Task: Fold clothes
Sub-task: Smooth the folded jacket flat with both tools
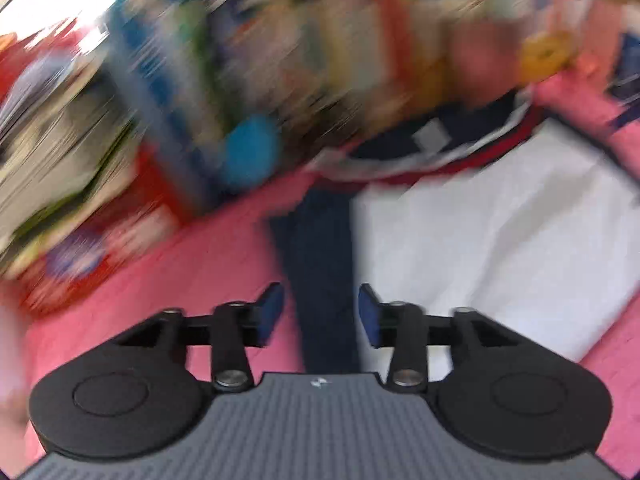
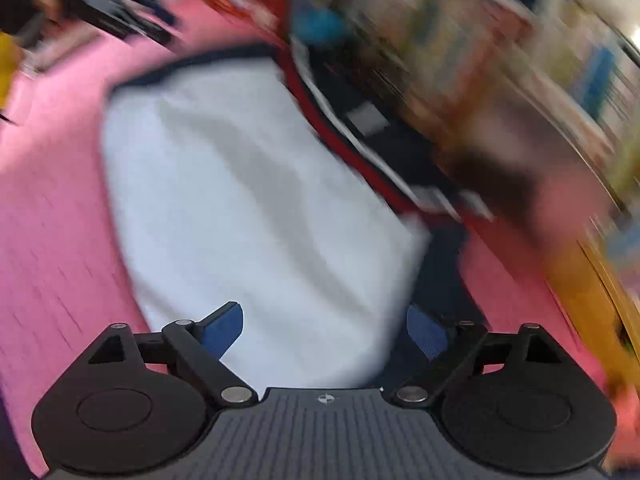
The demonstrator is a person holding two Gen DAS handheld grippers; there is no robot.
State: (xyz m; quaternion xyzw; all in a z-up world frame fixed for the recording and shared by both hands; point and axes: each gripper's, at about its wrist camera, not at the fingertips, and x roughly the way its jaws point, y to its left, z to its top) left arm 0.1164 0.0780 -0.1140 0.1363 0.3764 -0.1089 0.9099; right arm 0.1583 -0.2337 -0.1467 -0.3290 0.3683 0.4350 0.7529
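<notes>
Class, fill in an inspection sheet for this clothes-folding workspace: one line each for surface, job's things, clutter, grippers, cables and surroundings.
Surface: pink mat, bare around the garment.
Job's things: one white garment with navy sleeve and a navy and red collar, lying spread on the mat.
Clutter: yellow ring-shaped object beyond the collar; too blurred to identify.
Grippers: left gripper open, over the navy sleeve, holding nothing; right gripper open, over the white garment's edge, holding nothing.
Cables: nothing seen.
Surroundings: colourful boxes or books stacked along the mat's far edge, heavily motion-blurred.
</notes>
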